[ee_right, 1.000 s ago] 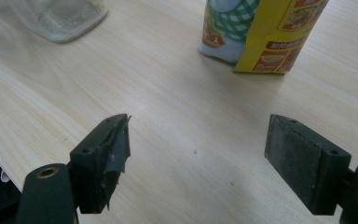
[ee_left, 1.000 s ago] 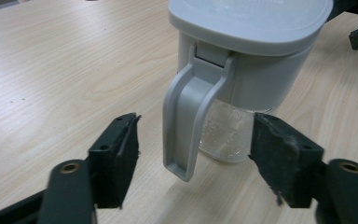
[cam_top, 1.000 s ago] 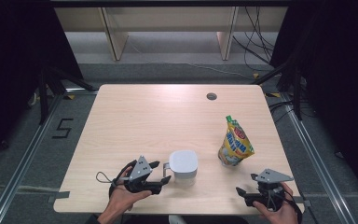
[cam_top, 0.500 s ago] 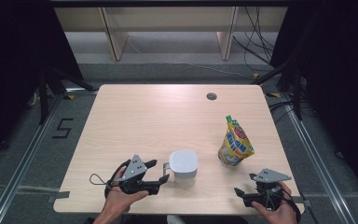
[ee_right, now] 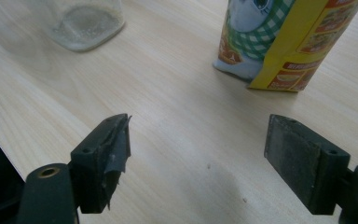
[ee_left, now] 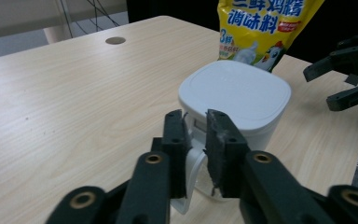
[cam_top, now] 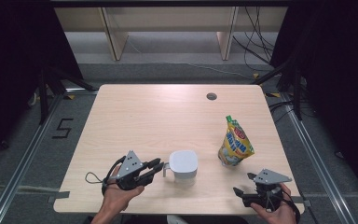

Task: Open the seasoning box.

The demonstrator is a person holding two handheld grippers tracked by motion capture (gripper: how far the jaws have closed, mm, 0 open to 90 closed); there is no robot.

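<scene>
We see a pale wooden bench from above, with a person's two hands entering from the near edge. The left claw has just been closing and now grips the clear handle of a lidded white container, which stands near the front edge of the bench, roughly at its middle. In the left gripper view the two black jaws pinch the handle between them, just below the white lid. To the right stands a yellow seasoning pouch, upright, a little apart from the container. The right claw waits near the front right corner, jaws spread wide and holding nothing. We judge the grasping step to be finishing; the next move likely calls for a steady lift or pull by the handle without tipping the container
</scene>
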